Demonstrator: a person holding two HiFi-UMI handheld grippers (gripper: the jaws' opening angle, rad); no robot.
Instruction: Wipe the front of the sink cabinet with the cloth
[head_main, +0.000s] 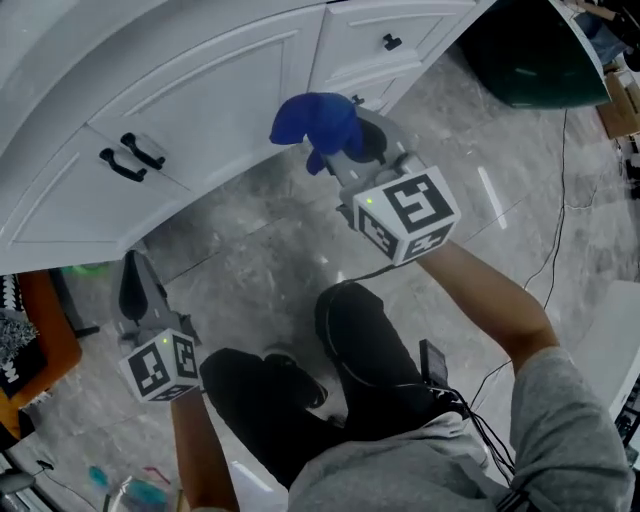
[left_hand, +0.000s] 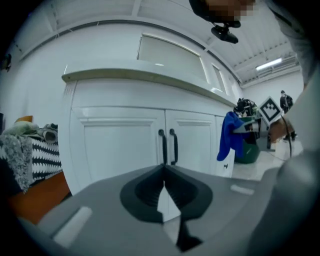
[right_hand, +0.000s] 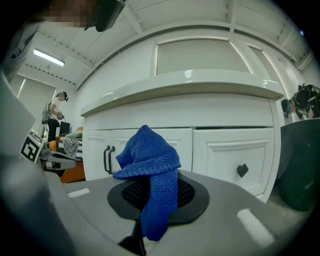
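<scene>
R claw (head_main: 342, 158) tips under cloth (right_hand: 148, 160)

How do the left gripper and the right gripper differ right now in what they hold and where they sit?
The right gripper is shut on a blue cloth; the left gripper is shut on nothing. The right gripper is held up near the sink cabinet front; the left gripper sits farther back, over the floor. Both point toward the cabinet.
</scene>
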